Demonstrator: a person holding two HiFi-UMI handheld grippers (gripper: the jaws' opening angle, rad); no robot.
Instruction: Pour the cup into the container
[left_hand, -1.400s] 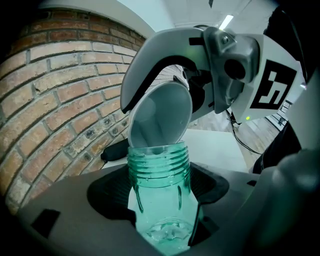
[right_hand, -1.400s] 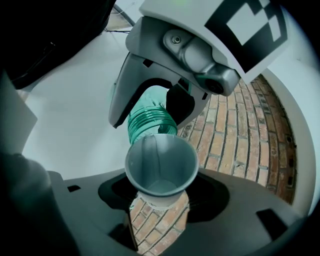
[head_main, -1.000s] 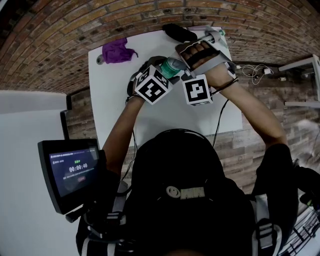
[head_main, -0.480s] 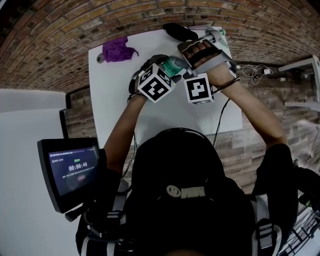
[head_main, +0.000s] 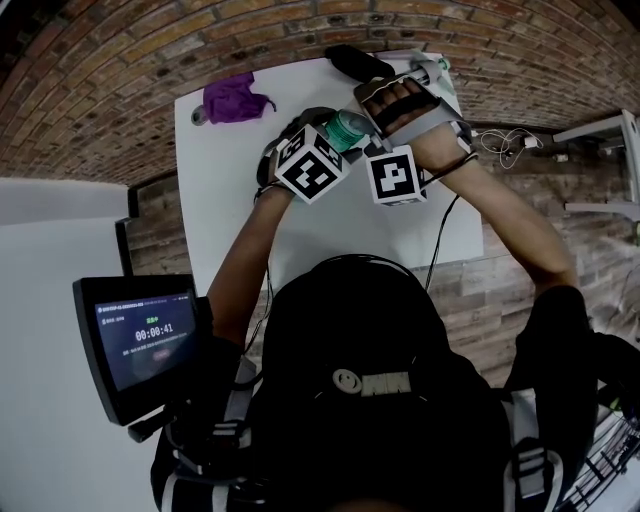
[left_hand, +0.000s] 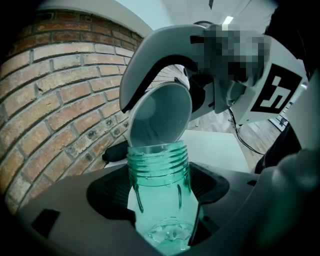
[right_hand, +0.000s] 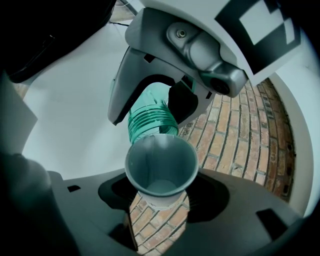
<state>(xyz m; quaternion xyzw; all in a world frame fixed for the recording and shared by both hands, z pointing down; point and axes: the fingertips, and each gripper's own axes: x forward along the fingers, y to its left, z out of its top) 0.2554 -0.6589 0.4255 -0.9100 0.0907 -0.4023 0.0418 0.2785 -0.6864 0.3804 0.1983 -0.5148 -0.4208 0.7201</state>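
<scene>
My left gripper (left_hand: 162, 220) is shut on a clear green bottle (left_hand: 159, 190) with a threaded open mouth, which stands upright between its grey jaws. My right gripper (right_hand: 159, 202) is shut on a pale grey cup (right_hand: 161, 167). The cup (left_hand: 159, 120) is tipped with its rim against the bottle's mouth. In the right gripper view the cup's inside shows bare down to its bottom, with the bottle (right_hand: 149, 122) just beyond its rim. No stream is visible. In the head view the bottle (head_main: 346, 131) sits between the two marker cubes over the white table (head_main: 230, 210).
A purple cloth (head_main: 235, 100) lies at the table's far left. A black object (head_main: 357, 64) and a grey tool (head_main: 430, 68) lie at its far right. A timer screen (head_main: 145, 340) stands at the left. Cables (head_main: 505, 140) lie on the brick floor.
</scene>
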